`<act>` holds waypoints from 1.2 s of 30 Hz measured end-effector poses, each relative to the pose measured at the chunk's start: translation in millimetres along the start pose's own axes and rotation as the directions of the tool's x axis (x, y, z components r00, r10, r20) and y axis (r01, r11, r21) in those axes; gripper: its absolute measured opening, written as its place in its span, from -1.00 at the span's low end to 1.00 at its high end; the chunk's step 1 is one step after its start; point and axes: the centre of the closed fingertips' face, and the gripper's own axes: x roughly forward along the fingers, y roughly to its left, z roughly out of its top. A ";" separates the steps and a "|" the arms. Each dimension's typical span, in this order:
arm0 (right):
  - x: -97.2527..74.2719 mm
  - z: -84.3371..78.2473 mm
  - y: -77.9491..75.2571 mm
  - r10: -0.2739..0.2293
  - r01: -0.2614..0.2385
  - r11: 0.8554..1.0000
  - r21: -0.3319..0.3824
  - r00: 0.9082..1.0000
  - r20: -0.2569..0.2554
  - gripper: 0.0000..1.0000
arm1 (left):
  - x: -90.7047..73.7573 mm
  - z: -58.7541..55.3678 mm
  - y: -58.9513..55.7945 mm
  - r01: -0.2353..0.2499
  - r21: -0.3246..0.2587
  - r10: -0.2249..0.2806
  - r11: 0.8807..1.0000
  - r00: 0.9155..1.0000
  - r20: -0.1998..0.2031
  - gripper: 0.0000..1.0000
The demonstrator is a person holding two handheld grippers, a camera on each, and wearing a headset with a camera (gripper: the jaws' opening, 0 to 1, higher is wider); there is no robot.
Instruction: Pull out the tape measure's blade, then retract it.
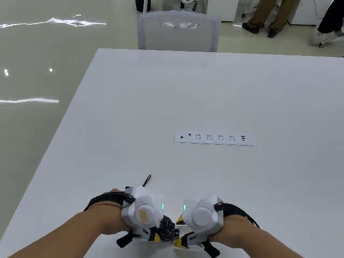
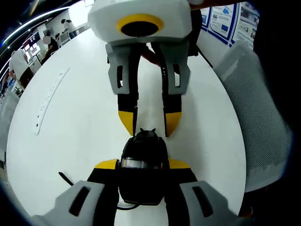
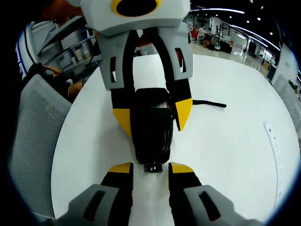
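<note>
A black tape measure [image 1: 167,229] sits at the near edge of the white table [image 1: 215,86], and my left gripper [image 1: 160,235] is shut on its body. In the left gripper view the tape measure [image 2: 143,157] fills the gap between my yellow-tipped jaws, its nose pointing away. My right gripper [image 1: 180,239] faces it from the other side. In the right gripper view the case [image 3: 150,125] points toward me, and its front end [image 3: 153,167] lies between my right fingertips [image 3: 121,168], which stand apart. No blade is drawn out.
A white power strip [image 1: 215,137] lies flat at mid-table. A thin black strap [image 1: 146,180] lies just beyond the left hand. A grey mesh chair [image 1: 177,31] stands at the far edge. People stand in the background.
</note>
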 end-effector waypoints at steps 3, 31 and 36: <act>3.3 1.0 1.7 0.015 -0.015 1.000 0.017 1.000 -0.018 -0.47 | 0.6 -0.4 0.4 0.000 -0.003 0.000 1.000 1.000 0.005 -0.36; 10.1 -7.1 -5.6 -0.029 0.027 1.000 -0.016 0.985 -0.168 -0.76 | -0.4 1.6 1.8 -0.020 -0.018 0.020 1.000 0.999 0.030 -0.35; 8.8 -9.3 -4.6 -0.028 0.024 0.999 -0.024 0.981 -0.191 -0.78 | 0.1 1.1 2.5 -0.021 -0.018 0.021 1.000 0.999 0.035 -0.36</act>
